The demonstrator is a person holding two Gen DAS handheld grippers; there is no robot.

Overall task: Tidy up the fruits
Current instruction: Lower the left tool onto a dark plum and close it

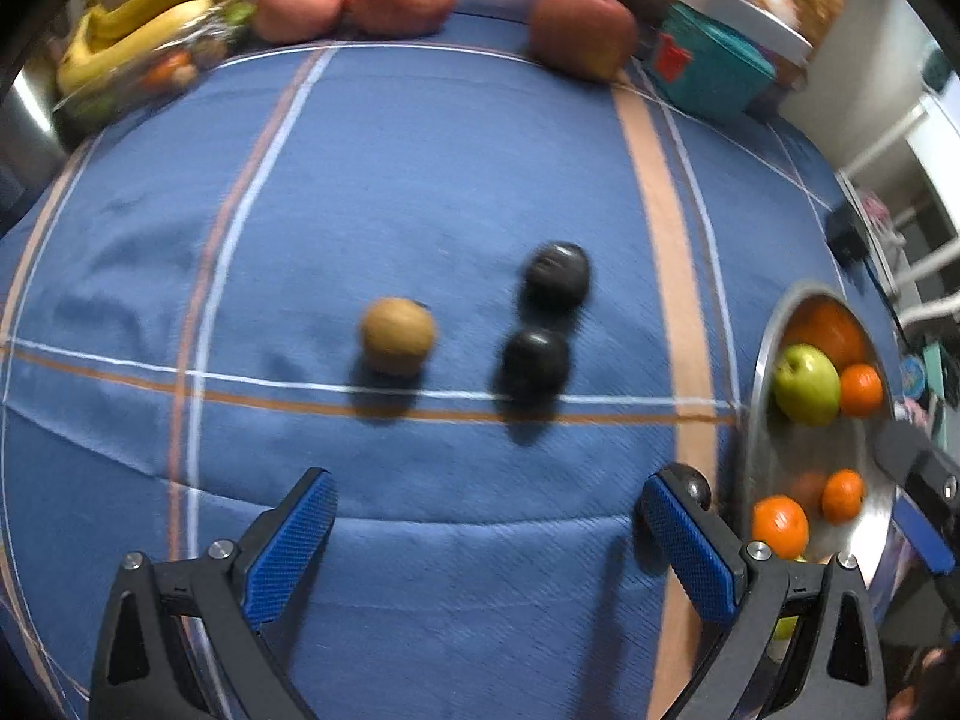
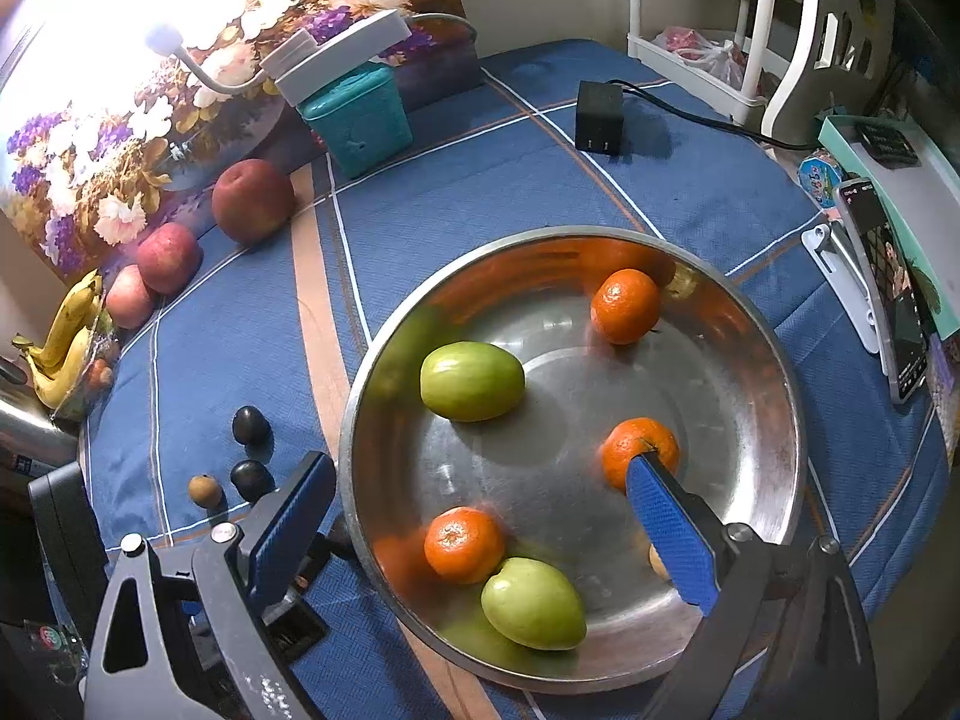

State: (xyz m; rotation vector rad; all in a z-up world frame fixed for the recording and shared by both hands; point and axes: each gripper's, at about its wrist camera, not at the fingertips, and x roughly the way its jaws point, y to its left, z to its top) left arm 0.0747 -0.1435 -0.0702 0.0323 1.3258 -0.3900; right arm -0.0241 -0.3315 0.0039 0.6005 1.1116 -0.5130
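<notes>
The left wrist view is pretty blurry, but it shows the left tongs (image 1: 486,510) spread wide with nothing between them, hanging over the blue striped cloth (image 1: 420,180) on the worktop, with a brown round fruit (image 1: 397,335) and two dark plums (image 1: 543,324) sitting just ahead. The right wrist view gives what that one only catches at its edge: the whole steel bowl (image 2: 774,360), holding two green fruits (image 2: 471,381) and three mandarins (image 2: 625,305). The right tongs (image 2: 480,492) are wide open too, empty, with the right finger over the bowl and the left finger outside the rim. Far left there are red apples (image 2: 252,199) and bananas (image 2: 60,336) lined up by a flower painting (image 2: 150,120), plus a teal box (image 2: 360,120) and a black charger (image 2: 599,117).
</notes>
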